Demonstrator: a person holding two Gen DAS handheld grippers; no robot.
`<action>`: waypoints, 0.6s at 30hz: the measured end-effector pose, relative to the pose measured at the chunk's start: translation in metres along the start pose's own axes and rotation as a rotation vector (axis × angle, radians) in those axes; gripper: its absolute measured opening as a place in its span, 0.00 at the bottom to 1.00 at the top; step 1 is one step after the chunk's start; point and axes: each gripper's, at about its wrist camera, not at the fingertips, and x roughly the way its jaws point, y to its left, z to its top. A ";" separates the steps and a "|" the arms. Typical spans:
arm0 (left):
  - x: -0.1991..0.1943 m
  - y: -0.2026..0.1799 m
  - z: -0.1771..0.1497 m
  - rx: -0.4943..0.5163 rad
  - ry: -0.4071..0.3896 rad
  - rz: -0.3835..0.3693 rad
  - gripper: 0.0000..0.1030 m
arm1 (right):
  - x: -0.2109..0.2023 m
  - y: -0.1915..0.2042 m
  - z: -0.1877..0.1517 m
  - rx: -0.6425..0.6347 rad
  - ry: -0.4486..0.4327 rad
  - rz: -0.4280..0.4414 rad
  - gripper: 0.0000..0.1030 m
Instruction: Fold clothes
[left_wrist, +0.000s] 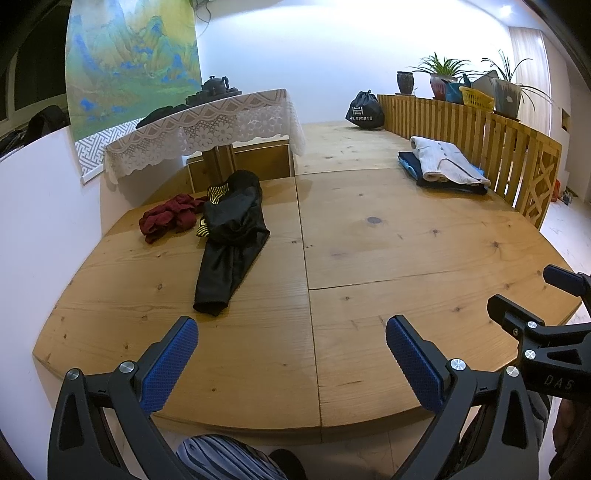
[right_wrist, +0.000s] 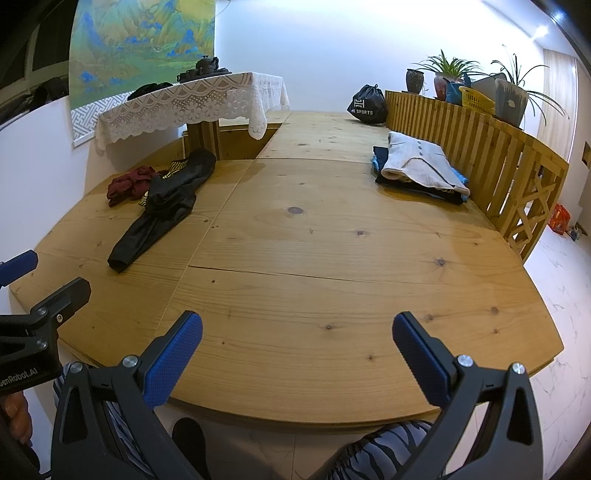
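Observation:
A crumpled black garment with gold trim (left_wrist: 232, 236) (right_wrist: 162, 210) lies on the left part of the wooden table (left_wrist: 369, 258) (right_wrist: 314, 277). Beside it, further left, is a bunched dark red garment (left_wrist: 168, 218) (right_wrist: 127, 186). At the far right a stack of folded clothes (left_wrist: 443, 166) (right_wrist: 417, 171) has a grey buttoned piece on top. My left gripper (left_wrist: 291, 354) hangs open and empty over the table's near edge, well short of the black garment. My right gripper (right_wrist: 297, 350) is open and empty too, beside the left one.
A wooden slatted rail (left_wrist: 480, 147) (right_wrist: 480, 155) runs along the table's right side, with potted plants (right_wrist: 450, 77) and a yellow basket (right_wrist: 476, 99) on it. A black sports bag (left_wrist: 364, 110) sits at the far end. A lace-covered small table (left_wrist: 207, 125) holds a teapot.

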 end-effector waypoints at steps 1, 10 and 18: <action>0.000 0.000 0.000 -0.001 0.001 0.000 1.00 | 0.000 0.000 0.000 -0.001 0.001 0.001 1.00; 0.002 0.001 -0.001 -0.002 0.005 -0.005 1.00 | 0.001 0.001 0.000 -0.006 0.004 0.003 1.00; 0.004 0.001 -0.001 -0.001 0.009 -0.008 1.00 | 0.003 0.002 0.000 -0.008 0.009 0.003 1.00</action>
